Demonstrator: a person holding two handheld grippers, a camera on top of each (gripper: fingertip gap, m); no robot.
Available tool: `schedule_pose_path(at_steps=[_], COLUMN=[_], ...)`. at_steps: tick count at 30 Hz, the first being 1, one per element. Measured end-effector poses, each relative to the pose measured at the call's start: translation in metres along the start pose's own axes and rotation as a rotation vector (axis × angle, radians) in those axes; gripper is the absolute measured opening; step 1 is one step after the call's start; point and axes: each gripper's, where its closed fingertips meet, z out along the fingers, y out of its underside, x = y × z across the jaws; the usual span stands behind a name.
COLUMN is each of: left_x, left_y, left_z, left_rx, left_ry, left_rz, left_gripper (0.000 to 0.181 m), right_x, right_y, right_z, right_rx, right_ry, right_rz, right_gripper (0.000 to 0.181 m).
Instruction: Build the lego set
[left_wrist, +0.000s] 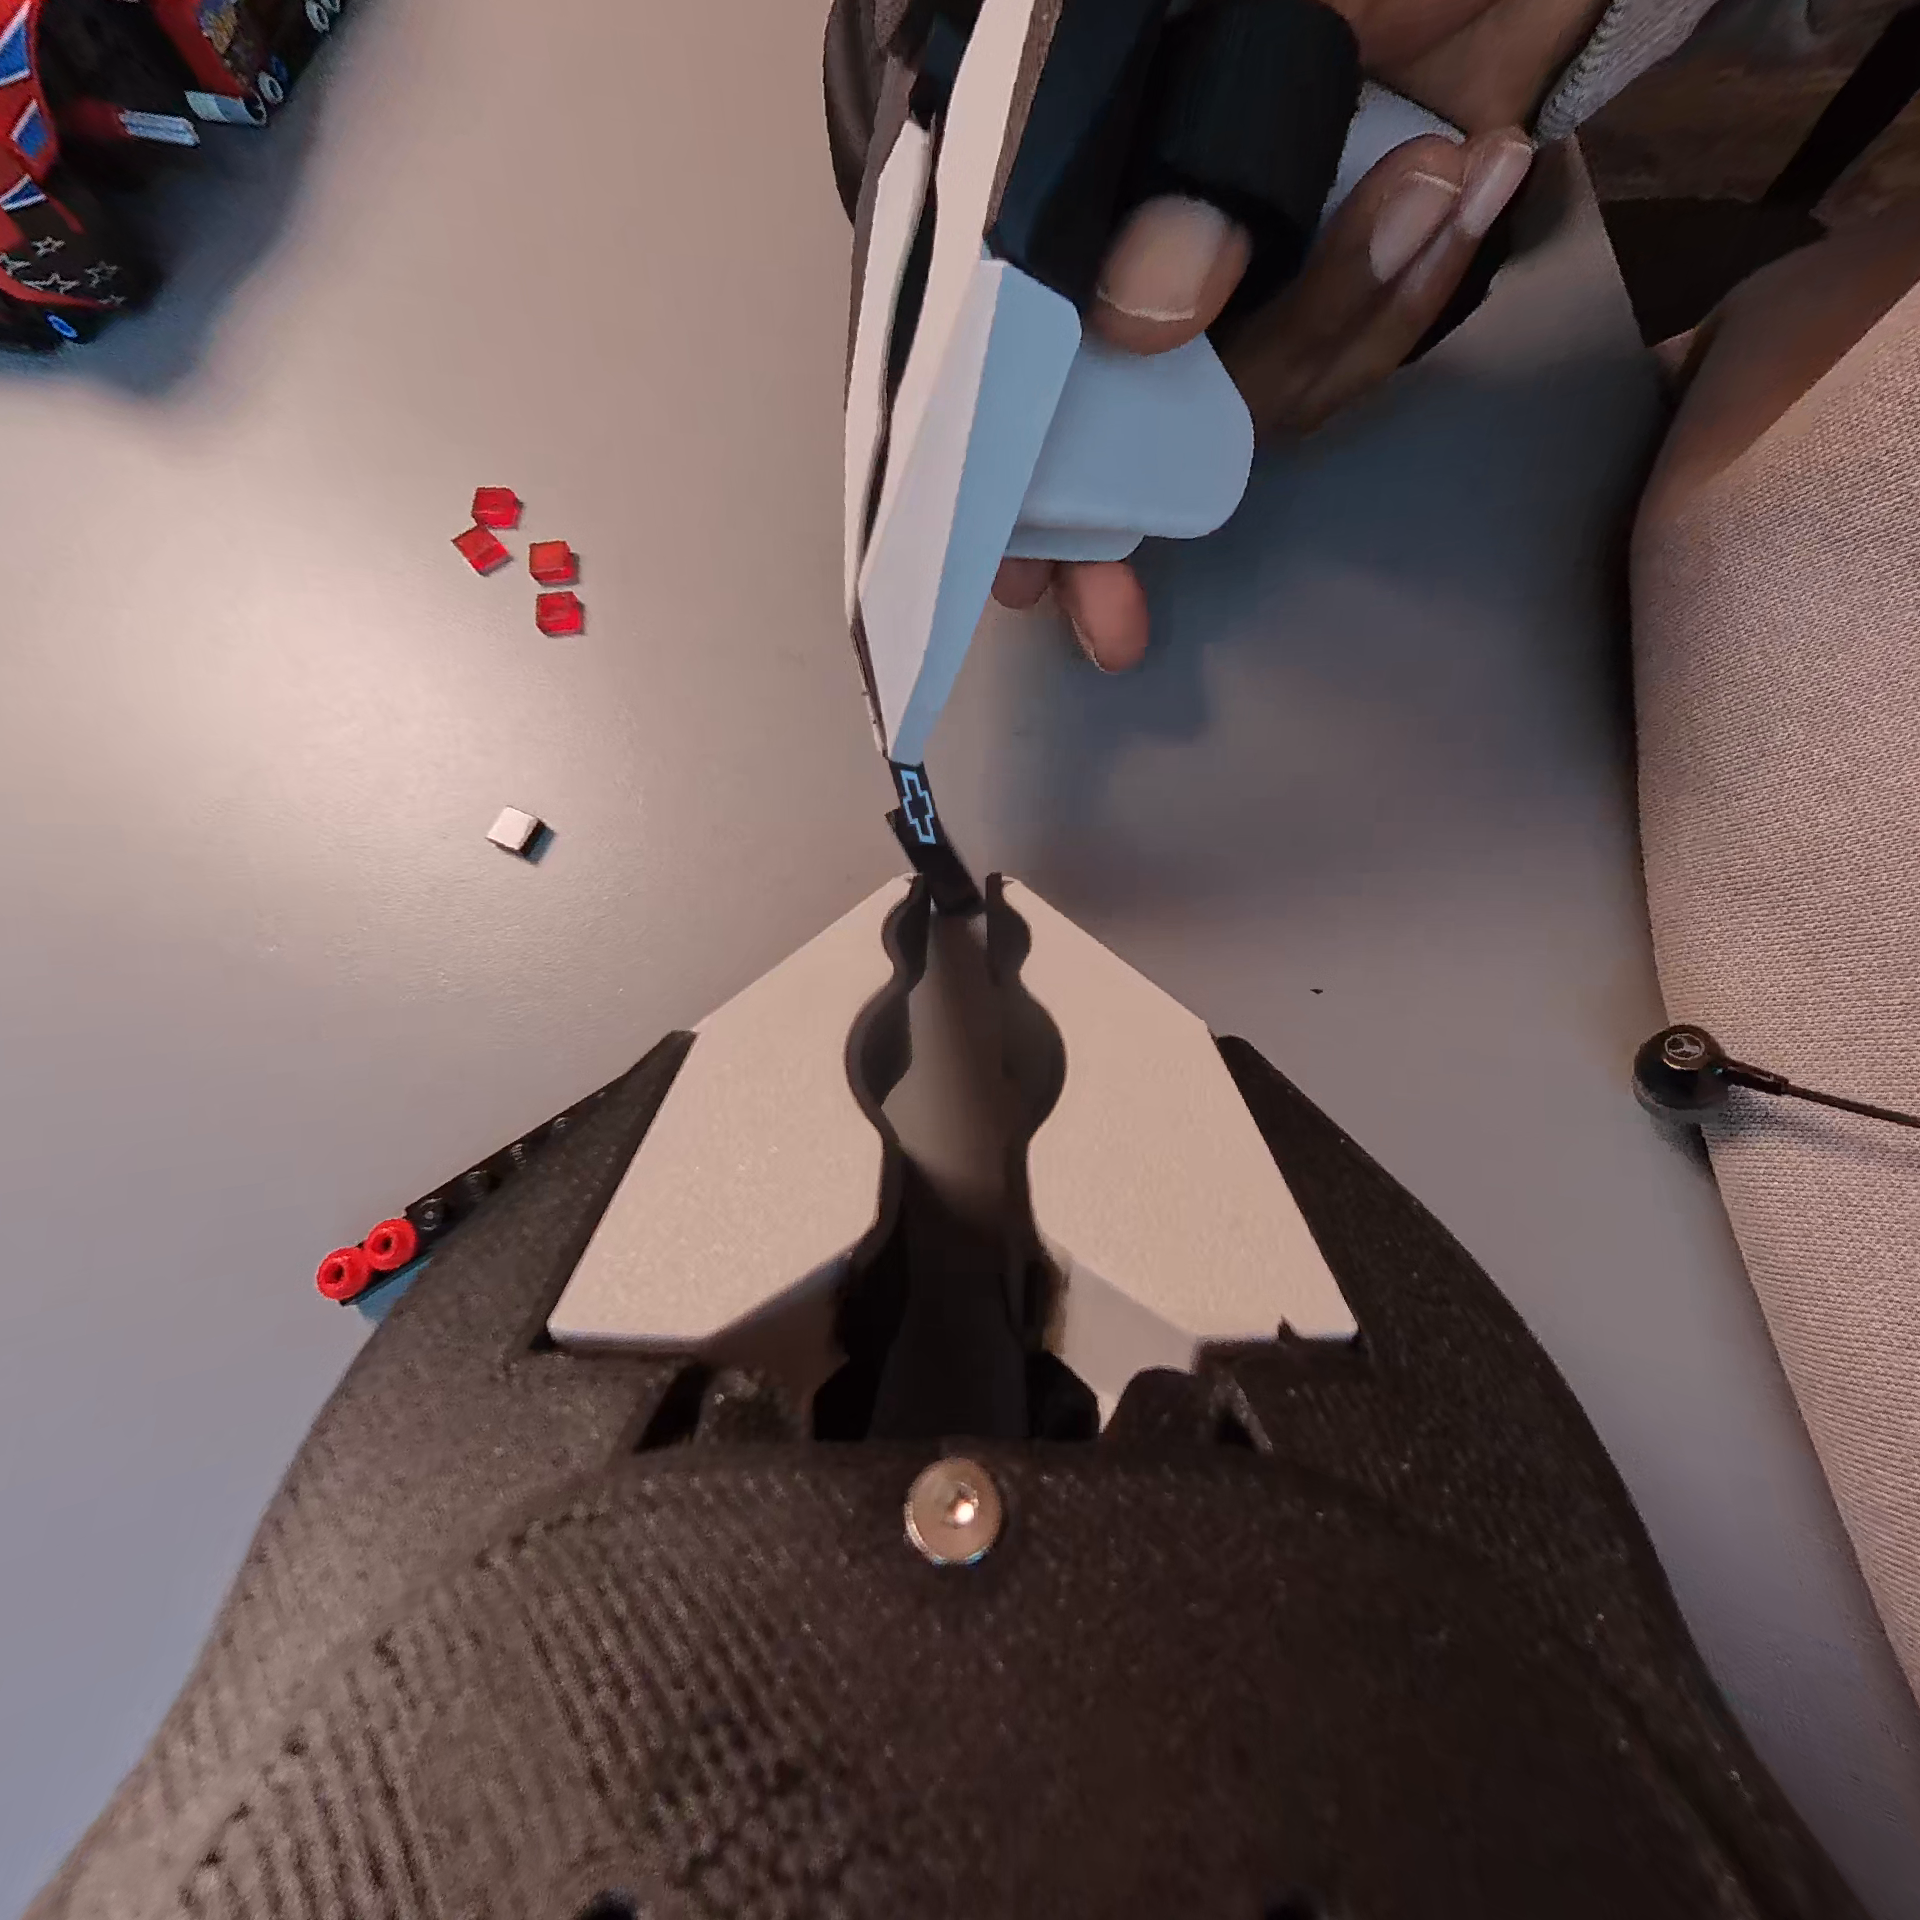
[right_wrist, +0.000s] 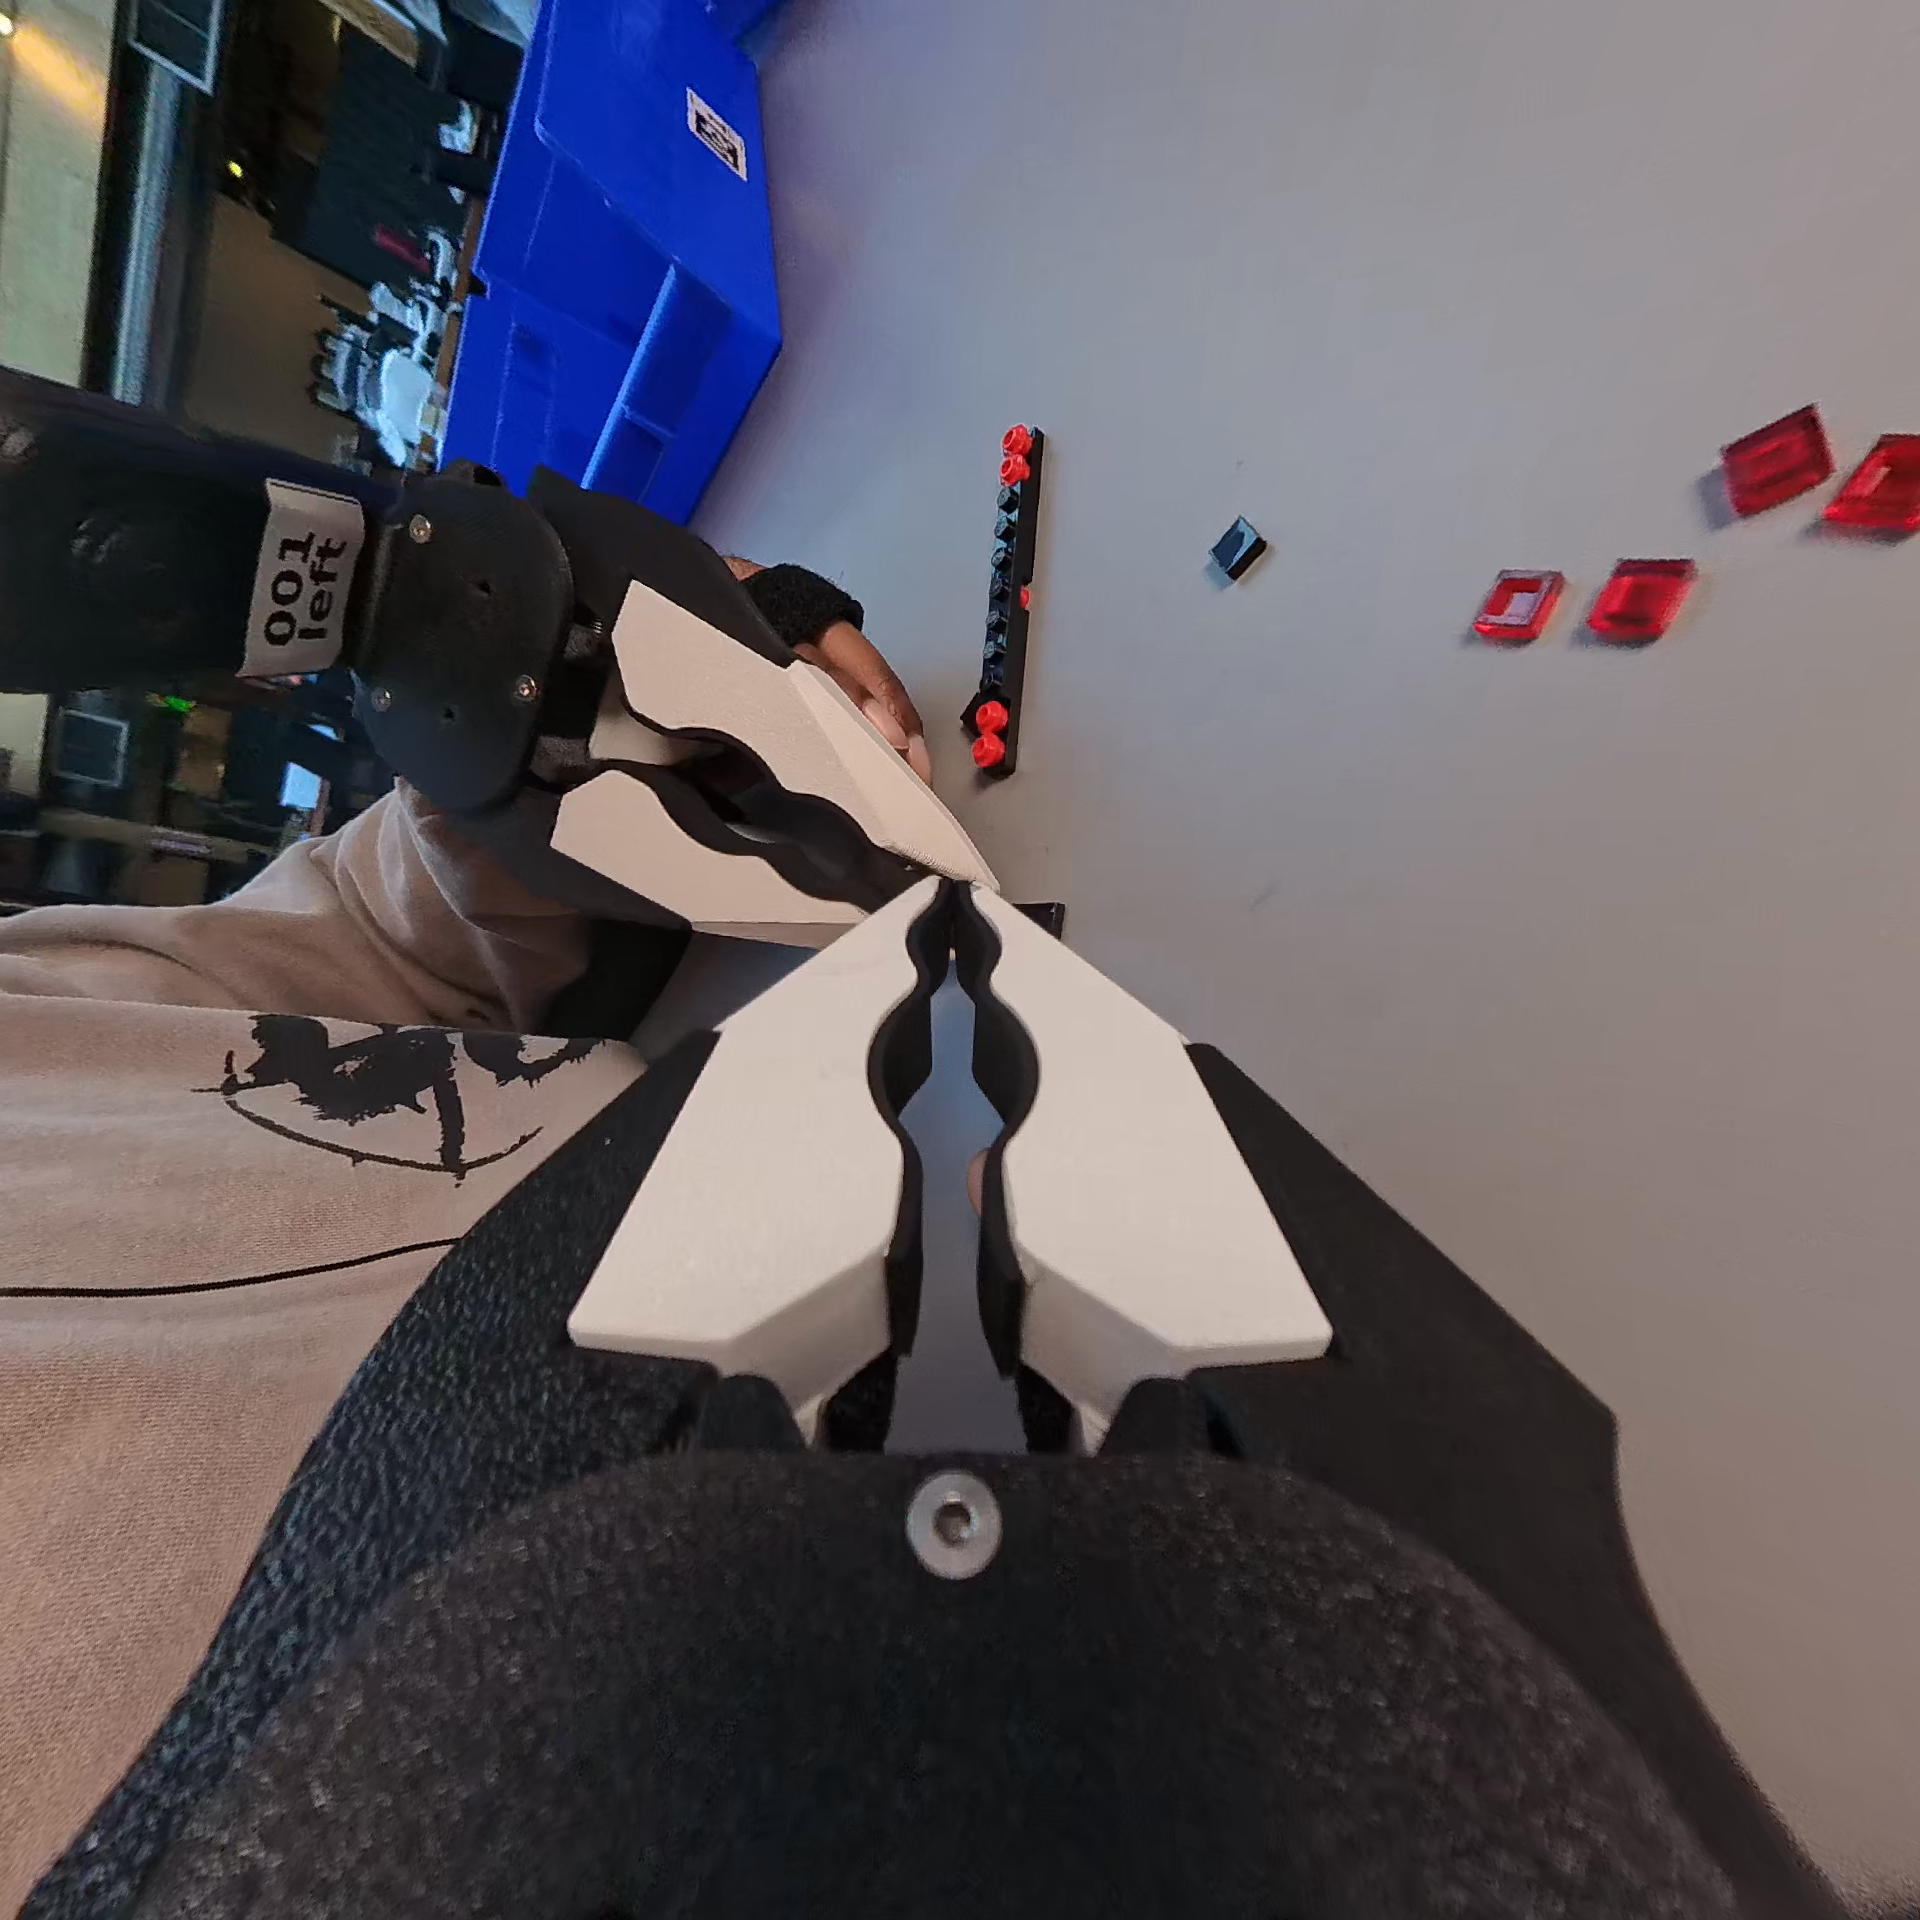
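A small black tile (left_wrist: 928, 826) with a blue outline emblem hangs from my right gripper (left_wrist: 896, 753), which comes down from above and is shut on its top end. My left gripper (left_wrist: 954, 891) has its jaws a little apart, and the tile's lower end sits between the tips. In the right wrist view my right gripper (right_wrist: 958, 896) is pinched shut, with a bit of the black tile (right_wrist: 1042, 920) showing behind its tips. The left gripper's white fingers (right_wrist: 790, 717) meet it from the upper left.
On the grey table lie several clear red tiles (left_wrist: 525, 561) (right_wrist: 1642, 597), a small grey tile (left_wrist: 516, 831) and a black studded strip with red studs (left_wrist: 364, 1262) (right_wrist: 1008, 603). A red and black built model (left_wrist: 62, 156) is far left. A blue bin (right_wrist: 623, 270) stands behind. A beige sweater (left_wrist: 1787, 727) is at the right. Left and right tips are no more than a few centimetres apart.
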Motion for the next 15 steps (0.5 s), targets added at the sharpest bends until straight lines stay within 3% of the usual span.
schedule_pose_path(at_steps=[15], left_x=[0.0015], left_y=[0.0003], left_z=[-0.0006], left_rx=[0.004], left_ry=[0.013], left_rz=[0.006], left_gripper=[0.01], right_x=[0.004], right_y=[0.0072], right_z=[0.0071], right_rx=[-0.09], right_ry=[-0.008], right_rz=[-0.008], right_gripper=[0.0])
